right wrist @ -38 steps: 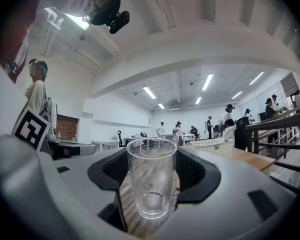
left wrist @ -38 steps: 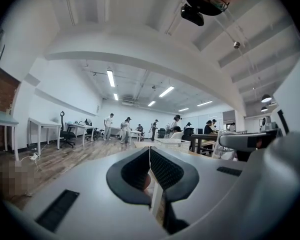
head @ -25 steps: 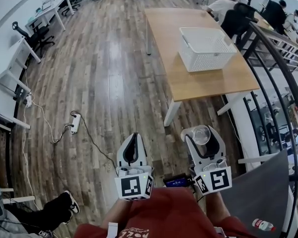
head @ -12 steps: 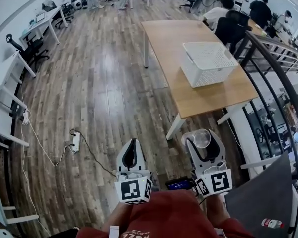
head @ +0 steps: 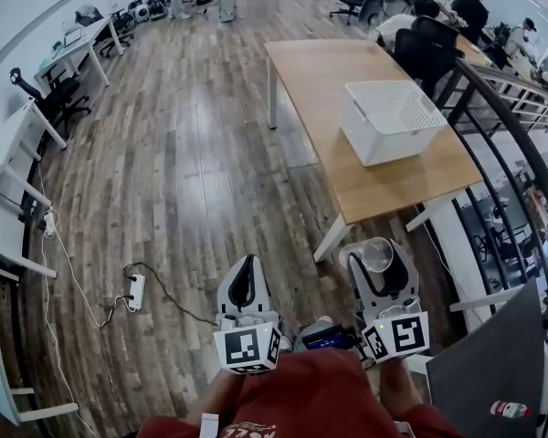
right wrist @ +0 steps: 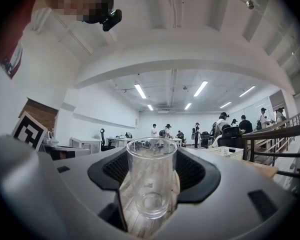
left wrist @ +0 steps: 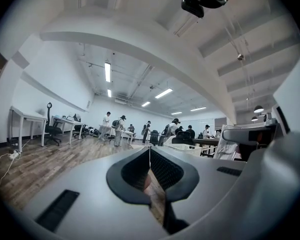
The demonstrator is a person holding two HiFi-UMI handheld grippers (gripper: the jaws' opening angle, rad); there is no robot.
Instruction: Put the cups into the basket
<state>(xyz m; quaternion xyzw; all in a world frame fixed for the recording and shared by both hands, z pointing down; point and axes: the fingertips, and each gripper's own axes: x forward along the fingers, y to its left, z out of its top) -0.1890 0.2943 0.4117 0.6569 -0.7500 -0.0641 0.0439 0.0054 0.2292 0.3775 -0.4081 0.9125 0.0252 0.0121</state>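
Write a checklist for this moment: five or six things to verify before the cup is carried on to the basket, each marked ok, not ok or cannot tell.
1. Glass cup gripped between the right gripper pads: ok.
2. Cup upright in the grip, mouth up: ok.
3. Left gripper shut with nothing in it: ok.
4. Basket upright on the table, top open: ok.
5. Basket within reach: not ok; it stands well ahead of both grippers.
6. More cups to fetch: cannot tell; no other cup is in view.
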